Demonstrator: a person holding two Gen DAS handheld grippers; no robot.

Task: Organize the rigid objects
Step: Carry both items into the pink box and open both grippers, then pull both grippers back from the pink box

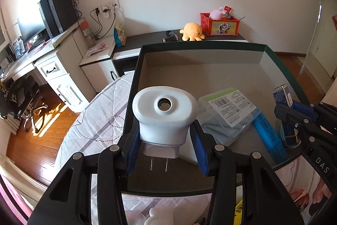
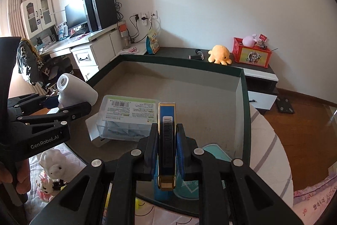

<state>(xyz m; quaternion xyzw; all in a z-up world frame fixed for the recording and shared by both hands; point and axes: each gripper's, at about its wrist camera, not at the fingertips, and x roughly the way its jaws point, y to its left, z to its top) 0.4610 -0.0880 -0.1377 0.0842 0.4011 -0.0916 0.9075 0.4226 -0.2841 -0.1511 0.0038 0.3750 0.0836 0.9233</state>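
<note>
Here, both hands carry items over a dark-rimmed box (image 1: 134,77) on a bed. At nine o'clock, the left gripper (image 1: 165,147) is clamped on a white plug-in device (image 1: 164,113). At centre, a clear case (image 1: 227,117) already lies inside the box. At three o'clock, the right gripper (image 2: 167,138) is clamped on a slim blue-and-gold pack (image 2: 167,119). The step looks like placing; next, each item probably needs lowering onto bare floor beside the case before release.
</note>
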